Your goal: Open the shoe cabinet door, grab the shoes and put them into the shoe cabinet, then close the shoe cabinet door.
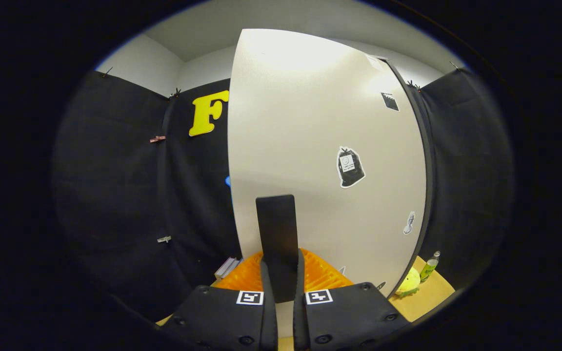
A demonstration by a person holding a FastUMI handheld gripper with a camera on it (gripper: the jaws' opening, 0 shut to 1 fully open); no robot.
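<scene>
Gripper: your gripper (282, 287) is clenched on the door handle (277, 243), one finger pressing each side of the dark upright bar.
Cabinet door: the white shoe cabinet door (310, 146) stands right ahead of you, with stickers (350, 167) on its face.
Orange item: a ribbed orange object (320, 273) lies just behind your fingers, at the door's foot; you cannot tell what it is.
Bench: the bench (427, 292) carries a yellow-green plush toy (409, 282) and a green bottle (429, 267), beside the door's right edge.
</scene>
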